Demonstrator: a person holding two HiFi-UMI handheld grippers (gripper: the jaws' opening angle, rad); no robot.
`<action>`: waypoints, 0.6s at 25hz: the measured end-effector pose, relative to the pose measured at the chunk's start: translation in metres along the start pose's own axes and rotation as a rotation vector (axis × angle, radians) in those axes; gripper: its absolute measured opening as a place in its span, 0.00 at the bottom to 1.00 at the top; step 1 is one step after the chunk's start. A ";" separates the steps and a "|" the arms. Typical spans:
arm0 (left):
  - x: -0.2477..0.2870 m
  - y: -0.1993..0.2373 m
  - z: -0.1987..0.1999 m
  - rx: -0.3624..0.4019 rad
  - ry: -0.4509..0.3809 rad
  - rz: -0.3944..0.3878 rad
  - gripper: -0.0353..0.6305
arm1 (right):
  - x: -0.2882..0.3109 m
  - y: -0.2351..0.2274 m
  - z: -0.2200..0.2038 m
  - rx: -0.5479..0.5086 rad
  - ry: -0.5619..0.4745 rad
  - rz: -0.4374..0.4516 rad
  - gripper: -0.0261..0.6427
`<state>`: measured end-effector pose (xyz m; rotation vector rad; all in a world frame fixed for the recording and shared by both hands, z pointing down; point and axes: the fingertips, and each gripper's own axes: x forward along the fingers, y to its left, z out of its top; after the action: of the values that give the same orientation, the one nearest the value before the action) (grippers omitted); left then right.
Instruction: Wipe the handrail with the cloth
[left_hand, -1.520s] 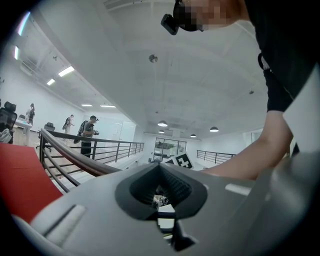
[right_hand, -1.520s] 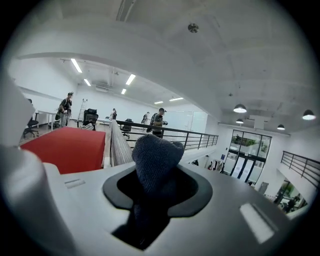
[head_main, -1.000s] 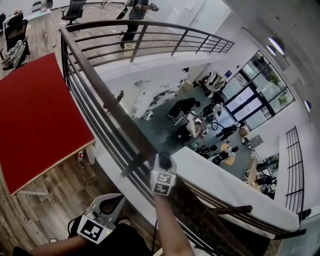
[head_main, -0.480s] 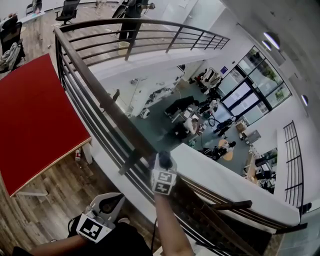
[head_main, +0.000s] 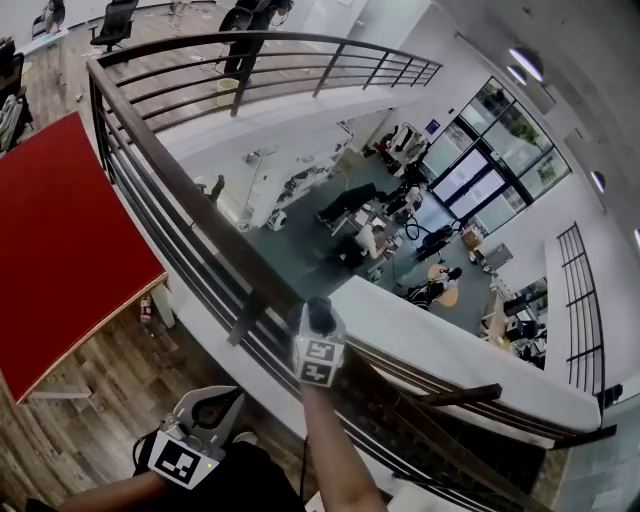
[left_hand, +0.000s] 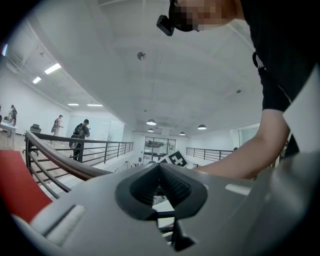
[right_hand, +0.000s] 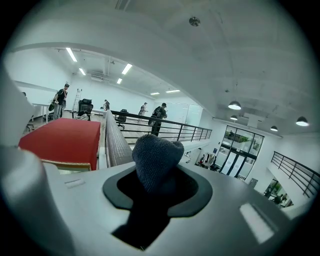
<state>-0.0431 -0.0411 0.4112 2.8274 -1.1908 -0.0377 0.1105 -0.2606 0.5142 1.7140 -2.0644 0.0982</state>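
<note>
1. Firstly, at the far left of the head view lay a red desk (head_main: 60, 230) on a wooden floor (head_main: 110, 380), just beside the railing.
2. Low and left of centre, the left hand-held gripper (head_main: 228, 400) was held back near the person's body, well apart from the rail. In its own view the left hand-held gripper (left_hand: 160, 167) had its jaws closed tip to tip, with nothing between them.
3. The dark handrail (head_main: 180, 190) ran from the upper left corner down toward the centre, with thinner bars under it. It curved away along the top of the view, where a person (head_main: 240, 40) stood behind it.
4. At centre, the right hand-held gripper (head_main: 318, 325) reached out on a bare forearm (head_main: 335, 450) to the top of the handrail. Its jaws were clamped on a dark cloth (head_main: 320, 312).
5. In the right gripper view the cloth (right_hand: 154, 152) stuck up as a rounded wad from the closed jaws of the right hand-held gripper (right_hand: 157, 175). The handrail (right_hand: 116, 145) stretched away just to its left. Whether cloth and rail touched could not be told.
6. To the right, beyond the rail, a lower floor (head_main: 330, 240) lay far below, with tall windows (head_main: 480, 170) at its far side.
</note>
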 end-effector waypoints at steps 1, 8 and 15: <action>0.001 0.000 0.000 -0.004 0.001 0.000 0.05 | -0.001 -0.003 -0.001 0.000 0.002 -0.003 0.22; 0.006 -0.002 -0.006 -0.044 0.009 -0.010 0.05 | -0.008 -0.014 -0.009 0.028 0.004 -0.042 0.22; 0.009 -0.004 -0.011 -0.083 0.025 -0.035 0.05 | -0.019 -0.022 -0.016 0.036 0.023 -0.059 0.22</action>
<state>-0.0333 -0.0442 0.4223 2.7689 -1.1078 -0.0520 0.1390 -0.2424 0.5162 1.7855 -2.0046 0.1366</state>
